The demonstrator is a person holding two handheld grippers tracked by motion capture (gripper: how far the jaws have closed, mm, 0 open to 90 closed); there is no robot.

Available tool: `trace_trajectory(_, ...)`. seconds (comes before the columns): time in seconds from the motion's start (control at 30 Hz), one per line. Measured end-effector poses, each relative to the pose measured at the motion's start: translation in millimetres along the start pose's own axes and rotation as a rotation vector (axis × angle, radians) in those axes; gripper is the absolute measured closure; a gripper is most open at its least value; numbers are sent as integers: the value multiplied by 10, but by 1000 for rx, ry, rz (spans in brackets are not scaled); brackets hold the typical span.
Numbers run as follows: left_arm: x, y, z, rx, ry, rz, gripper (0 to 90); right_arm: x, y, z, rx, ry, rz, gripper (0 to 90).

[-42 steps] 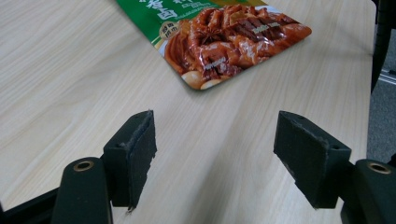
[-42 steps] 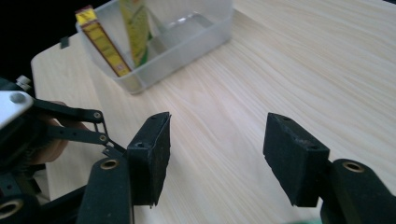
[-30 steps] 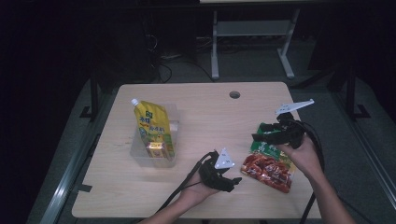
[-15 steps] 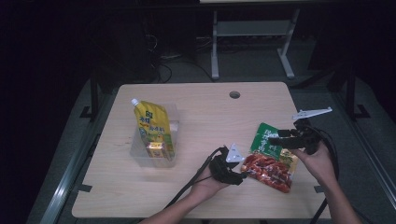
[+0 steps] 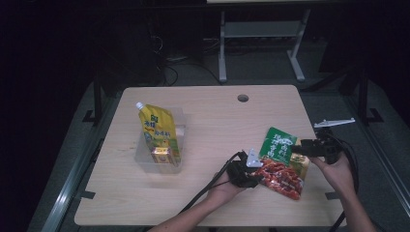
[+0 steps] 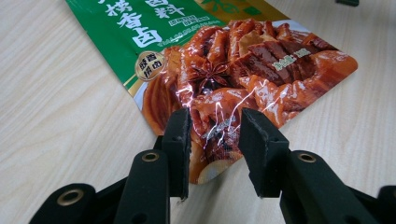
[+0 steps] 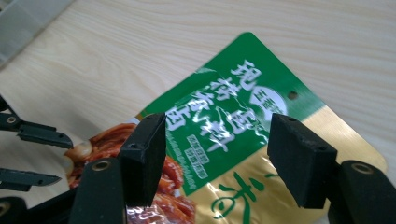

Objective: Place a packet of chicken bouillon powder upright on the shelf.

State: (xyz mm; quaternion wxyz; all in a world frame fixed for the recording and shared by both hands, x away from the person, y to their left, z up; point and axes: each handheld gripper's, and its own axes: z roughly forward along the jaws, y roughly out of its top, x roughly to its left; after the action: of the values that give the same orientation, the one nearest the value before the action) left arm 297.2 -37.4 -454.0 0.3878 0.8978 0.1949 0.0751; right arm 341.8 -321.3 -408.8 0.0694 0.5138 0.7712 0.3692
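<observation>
I am clamping my left gripper [image 6: 212, 128] on the sauce packet's [image 6: 243, 70] lower edge, its jaws having just been closing there, while my right gripper [image 7: 212, 154] is hovering with jaws apart above the packet's green top, and lifting it toward the clear bin [image 5: 162, 166] is not yet begun.

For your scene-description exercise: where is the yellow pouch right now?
In the high view, the yellow pouch stands in a clear plastic tub on the table's left half, far from the green-and-red snack packet.

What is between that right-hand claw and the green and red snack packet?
Nothing visible. The right gripper hangs with open jaws directly over the snack packet's green and gold end, only air between. The left gripper has already pinched the packet's red corner, and sits at the opposite end, out of the way.
</observation>
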Motion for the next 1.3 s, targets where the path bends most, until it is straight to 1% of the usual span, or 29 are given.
trace_trajectory(0.07, -6, 1, 16, 5, 0, 1, 658, -20, -13, 2, 0, -7, 6, 364)
trace_trajectory(0.1, -8, -2, 45, 16, 6, 14, 665, -60, -41, 10, 4, -12, 23, 367)
trace_trajectory(0.13, -8, -2, 45, 16, 6, 14, 666, -60, -41, 10, 4, -12, 23, 367)
trace_trajectory(0.17, -7, -5, 60, 20, 7, 13, 668, -104, -67, 23, 17, -21, 33, 370)
trace_trajectory(0.2, -1, -7, 72, 26, 7, 18, 668, -104, -67, 23, 17, -21, 33, 370)
trace_trajectory(0.23, 10, -14, 96, 35, 8, 14, 671, -150, -99, 35, 23, -29, 60, 372)
trace_trajectory(0.27, 10, -14, 96, 35, 8, 14, 671, -150, -99, 35, 23, -29, 60, 372)
trace_trajectory(0.37, 16, -13, 117, 34, 9, -1, 671, -224, -146, 54, 33, -47, 81, 372)
trace_trajectory(0.43, 20, -13, 121, 37, 9, 4, 671, -242, -159, 59, 36, -53, 90, 371)
trace_trajectory(0.47, 22, -13, 125, 41, 7, 2, 670, -282, -183, 71, 44, -62, 108, 369)
trace_trajectory(0.53, 24, -13, 124, 41, 8, 2, 668, -321, -204, 74, 47, -72, 124, 371)
trace_trajectory(0.6, 25, -15, 134, 40, 8, -3, 667, -338, -214, 74, 47, -75, 128, 370)
trace_trajectory(0.63, 30, -14, 137, 44, 9, -3, 667, -363, -233, 71, 47, -81, 147, 369)
trace_trajectory(0.7, 25, -12, 141, 46, 10, -5, 665, -392, -252, 66, 50, -88, 166, 368)
trace_trajectory(0.73, 25, -12, 141, 46, 10, -5, 665, -392, -252, 66, 50, -88, 166, 368)
trace_trajectory(0.77, 22, -11, 142, 48, 13, -1, 664, -429, -277, 64, 52, -94, 174, 367)
trace_trajectory(0.8, 23, -9, 142, 52, 15, 3, 663, -442, -288, 64, 53, -96, 192, 365)
trace_trajectory(0.83, 25, -5, 143, 57, 16, 4, 661, -461, -301, 63, 53, -98, 197, 365)
trace_trajectory(0.93, 19, -5, 147, 60, 17, 0, 657, -494, -327, 71, 57, -96, 219, 365)
trace_trajectory(1.13, 9, -5, 156, 58, 18, -1, 657, -519, -344, 110, 64, -89, 231, 374)
trace_trajectory(1.17, 9, -5, 156, 60, 19, 3, 657, -521, -345, 116, 64, -87, 231, 376)
trace_trajectory(1.2, 13, -3, 156, 68, 21, 13, 657, -523, -348, 127, 62, -87, 244, 379)
trace_trajectory(1.23, 13, -3, 156, 68, 21, 13, 656, -523, -348, 127, 62, -87, 244, 379)
trace_trajectory(1.3, 20, -3, 155, 74, 20, 21, 654, -537, -372, 146, 62, -71, 253, 392)
